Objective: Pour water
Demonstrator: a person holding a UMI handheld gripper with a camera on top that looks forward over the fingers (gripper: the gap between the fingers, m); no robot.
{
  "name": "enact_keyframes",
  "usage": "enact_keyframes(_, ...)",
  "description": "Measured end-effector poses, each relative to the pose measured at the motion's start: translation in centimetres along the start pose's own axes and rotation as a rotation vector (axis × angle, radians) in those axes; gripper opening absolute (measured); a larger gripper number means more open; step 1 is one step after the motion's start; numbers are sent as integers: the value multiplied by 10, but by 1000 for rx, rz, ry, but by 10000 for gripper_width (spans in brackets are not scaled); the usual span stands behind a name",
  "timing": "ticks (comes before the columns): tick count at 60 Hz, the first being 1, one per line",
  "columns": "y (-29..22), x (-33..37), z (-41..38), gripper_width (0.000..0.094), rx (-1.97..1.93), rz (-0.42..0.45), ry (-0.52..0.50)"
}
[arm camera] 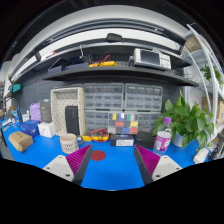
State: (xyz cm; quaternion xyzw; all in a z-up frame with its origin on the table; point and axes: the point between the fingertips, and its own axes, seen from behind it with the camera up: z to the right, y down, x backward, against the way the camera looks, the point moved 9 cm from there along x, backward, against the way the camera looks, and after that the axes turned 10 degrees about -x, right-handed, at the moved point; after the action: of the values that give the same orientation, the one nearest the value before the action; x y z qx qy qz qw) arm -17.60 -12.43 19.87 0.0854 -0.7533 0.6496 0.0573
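My tongs (112, 160) stand wide and hold nothing above the blue worktop (112, 165), and the pink cup (162, 140) waits at center right, its label unreadable.

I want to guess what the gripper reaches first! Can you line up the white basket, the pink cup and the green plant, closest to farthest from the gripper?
From the gripper, whose fingers are open:
1. White basket, just ahead of the left finger on the blue table.
2. Pink cup, ahead on the right, about as near as the basket; too close to call.
3. Green plant, farthest, behind the cup.
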Motion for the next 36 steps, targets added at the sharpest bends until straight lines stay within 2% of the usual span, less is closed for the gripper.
enact_keyframes(7,11,-2,14,857,12,19,-5)
enact_keyframes(8,24,4,32,856,17,21,-4)
enact_keyframes(19,50,6,101,857,-17,46,78)
enact_keyframes(28,50,-17,153,850,-60,47,138)
enact_keyframes(36,38,-52,178,857,-42,75,137)
